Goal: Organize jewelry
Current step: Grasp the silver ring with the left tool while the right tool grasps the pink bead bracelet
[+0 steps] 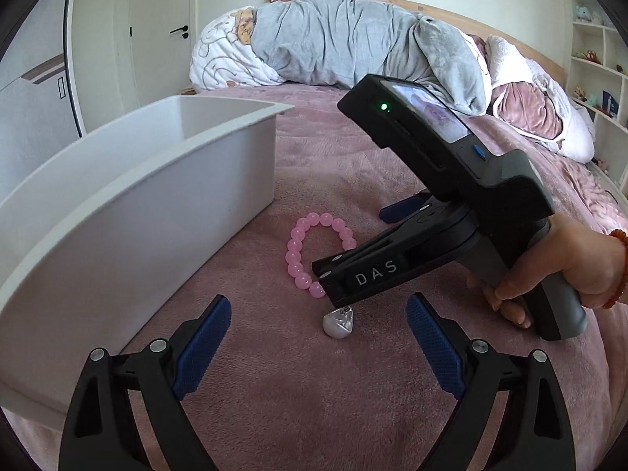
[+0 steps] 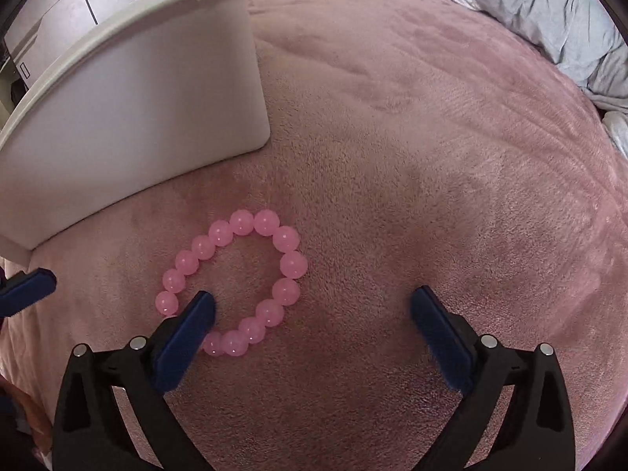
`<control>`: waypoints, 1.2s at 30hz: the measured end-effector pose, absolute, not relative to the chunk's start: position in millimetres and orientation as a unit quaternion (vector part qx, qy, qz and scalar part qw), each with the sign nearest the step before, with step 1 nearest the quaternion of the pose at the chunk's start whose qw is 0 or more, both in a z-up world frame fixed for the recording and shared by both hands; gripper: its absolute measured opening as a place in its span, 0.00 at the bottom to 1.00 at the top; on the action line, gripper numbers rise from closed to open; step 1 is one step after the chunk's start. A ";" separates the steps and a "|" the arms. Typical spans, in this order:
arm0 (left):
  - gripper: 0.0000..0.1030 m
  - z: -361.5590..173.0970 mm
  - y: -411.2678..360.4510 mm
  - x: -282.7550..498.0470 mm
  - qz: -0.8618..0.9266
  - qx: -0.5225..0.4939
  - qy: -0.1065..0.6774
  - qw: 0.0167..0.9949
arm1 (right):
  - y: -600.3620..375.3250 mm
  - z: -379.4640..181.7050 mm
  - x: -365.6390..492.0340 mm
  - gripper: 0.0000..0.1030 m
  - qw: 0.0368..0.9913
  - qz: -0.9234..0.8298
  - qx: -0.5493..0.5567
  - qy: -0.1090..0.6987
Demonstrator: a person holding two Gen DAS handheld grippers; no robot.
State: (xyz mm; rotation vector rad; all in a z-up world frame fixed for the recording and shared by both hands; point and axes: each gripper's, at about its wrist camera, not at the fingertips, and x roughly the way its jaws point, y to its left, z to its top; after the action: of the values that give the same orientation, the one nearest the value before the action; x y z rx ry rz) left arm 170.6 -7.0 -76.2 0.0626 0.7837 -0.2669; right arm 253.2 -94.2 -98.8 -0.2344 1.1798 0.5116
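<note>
- Lying on the pink blanket: one pink bead bracelet, a closed loop of round translucent beads, flat on the fabric.
- Right gripper — fingers spread wide, grasping nothing. Its left finger stands over the near-left stretch of the bracelet and hides a few beads; whether it touches them cannot be told. Its right finger sits well clear of the loop, on the far side of bare blanket.
- Bracelet relative to the right gripper: mostly between the two fingers, crowded toward the left one, with several beads outside that finger.
- Left gripper — fingers likewise parted, holding nothing.
- Silver-white pendant, small and rounded, lies on the blanket between the left gripper's fingertips, just ahead of them and just beside the bracelet's nearest bead.
- White bin, open-topped, stands on the blanket beyond the left finger of each gripper; the bracelet lies near its wall, apart from it.
- Right hand grips the right gripper's handle, with an orange bead bracelet on the wrist.
- Grey duvet, rumpled, lies far ahead of the left gripper's fingers.
</note>
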 end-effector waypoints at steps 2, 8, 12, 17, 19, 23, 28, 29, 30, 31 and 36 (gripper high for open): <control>0.89 -84.8 -6.6 178.6 -0.123 0.016 0.392 0.911 | -91.9 -99.1 252.9 0.97 0.793 0.237 -0.121 0.548; 0.89 -102.0 -5.4 190.3 -0.125 0.006 0.415 0.901 | -94.3 -99.7 258.7 0.97 0.789 0.251 -0.115 0.548; 0.84 -105.6 -6.4 192.8 -0.118 0.008 0.422 0.899 | -96.7 -97.0 252.0 0.95 0.803 0.249 -0.111 0.530; 0.65 -107.9 -3.6 195.5 -0.099 0.002 0.424 0.900 | -94.7 -88.7 235.8 0.74 0.815 0.249 -0.125 0.507; 0.57 -109.2 -5.5 197.5 -0.097 0.007 0.427 0.899 | -92.1 -85.4 232.1 0.64 0.815 0.253 -0.129 0.505; 0.36 -111.0 -12.2 202.6 -0.099 0.022 0.438 0.893 | -86.2 -80.9 226.4 0.38 0.812 0.259 -0.134 0.506; 0.20 -111.1 -7.6 205.1 -0.109 0.011 0.440 0.891 | -85.4 -78.0 222.5 0.23 0.813 0.256 -0.130 0.507; 0.20 -109.9 -7.7 207.0 -0.110 0.008 0.441 0.891 | -85.7 -78.8 225.7 0.20 0.814 0.254 -0.127 0.506; 0.20 -110.0 -6.2 206.1 -0.111 0.004 0.441 0.890 | -86.5 -78.2 224.4 0.17 0.816 0.251 -0.125 0.505; 0.20 -109.3 -5.0 206.3 -0.112 0.000 0.442 0.890 | -86.2 -78.9 225.5 0.15 0.818 0.250 -0.125 0.503; 0.20 -111.3 -5.9 189.6 -0.101 -0.002 0.440 0.892 | -90.5 -76.9 220.8 0.12 0.830 0.233 -0.120 0.492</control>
State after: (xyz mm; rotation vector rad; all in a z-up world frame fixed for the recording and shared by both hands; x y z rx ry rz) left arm 189.6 -5.9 -111.3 -0.0033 0.9122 -0.2103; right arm 220.8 -90.5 -76.9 -0.2548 1.0433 0.4940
